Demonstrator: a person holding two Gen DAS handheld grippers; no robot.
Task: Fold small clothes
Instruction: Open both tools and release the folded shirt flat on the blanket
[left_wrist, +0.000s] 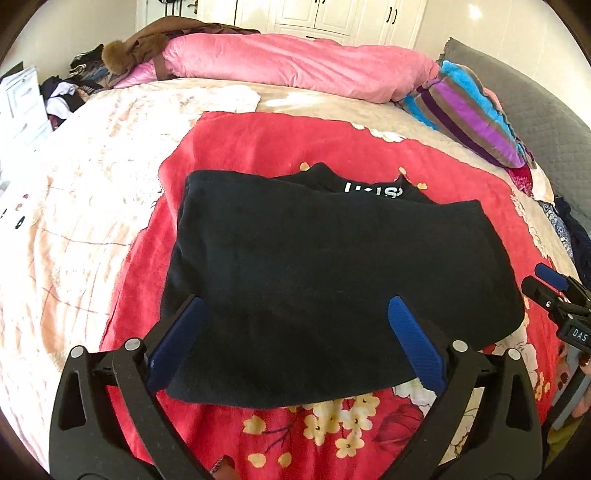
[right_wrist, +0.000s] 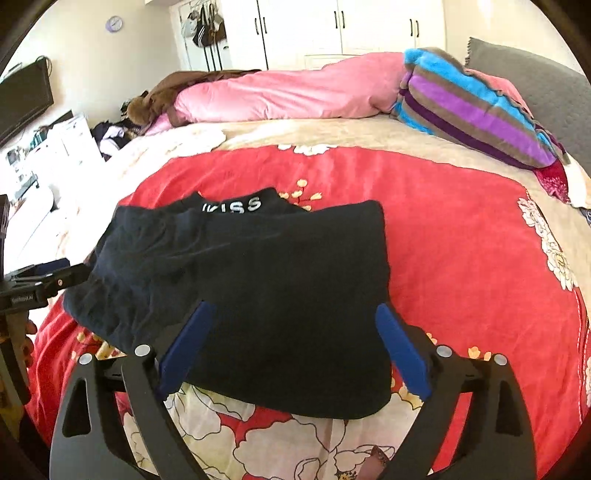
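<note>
While it lies folded on the red flowered blanket (left_wrist: 266, 147) in the middle of the bed, the black garment (left_wrist: 332, 258) shows white lettering (right_wrist: 236, 205) at its far edge. Both tools hover over its near edge with their blue fingers spread wide, holding nothing: the left tool (left_wrist: 295, 343) toward its left side, the right tool (right_wrist: 293, 347) toward its right. Beyond lie a pink duvet (left_wrist: 295, 62) and a striped pillow (right_wrist: 480, 110).
</note>
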